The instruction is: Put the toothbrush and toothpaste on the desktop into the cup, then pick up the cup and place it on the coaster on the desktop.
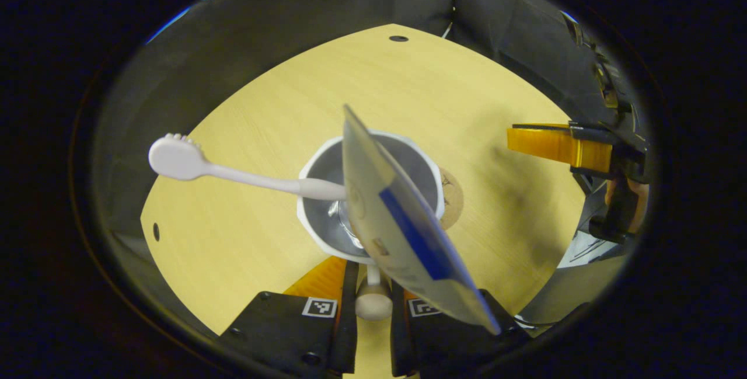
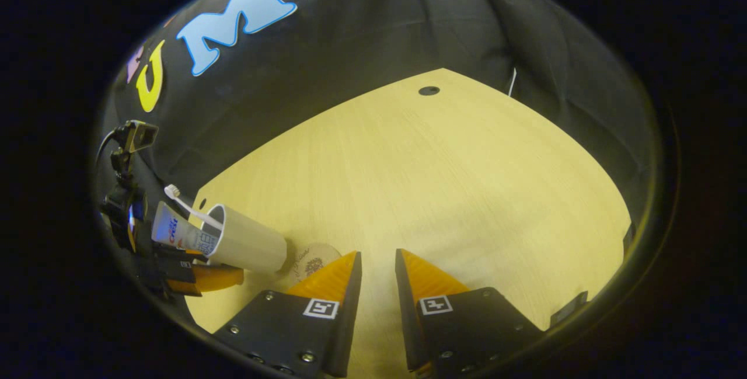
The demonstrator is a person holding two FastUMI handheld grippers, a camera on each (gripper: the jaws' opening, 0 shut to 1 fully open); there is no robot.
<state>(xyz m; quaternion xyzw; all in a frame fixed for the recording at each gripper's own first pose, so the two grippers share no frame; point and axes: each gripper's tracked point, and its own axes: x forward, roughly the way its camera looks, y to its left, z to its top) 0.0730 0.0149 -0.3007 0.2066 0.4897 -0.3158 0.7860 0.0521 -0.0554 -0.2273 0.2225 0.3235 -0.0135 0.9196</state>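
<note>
I look down into the white cup (image 1: 315,169), which holds the white toothbrush (image 1: 181,160) and the toothpaste tube (image 1: 402,233). Both lean out over its rim. My left gripper (image 1: 373,285) is shut on the cup's handle (image 1: 373,304). The round cork coaster (image 1: 452,198) peeks out from behind the cup on the right. In the right gripper view the cup (image 2: 248,244) stands tilted just left of the coaster (image 2: 315,259), and I cannot tell whether it touches the desk. My right gripper (image 2: 378,259) hangs over bare desktop, open by a narrow gap, nothing between its fingers.
The light wooden desktop (image 2: 467,180) has small round holes near its far edge and left side. Black cloth walls close it in behind. The right gripper (image 1: 560,146) and the hand holding it hover at the desk's right side, apart from the cup.
</note>
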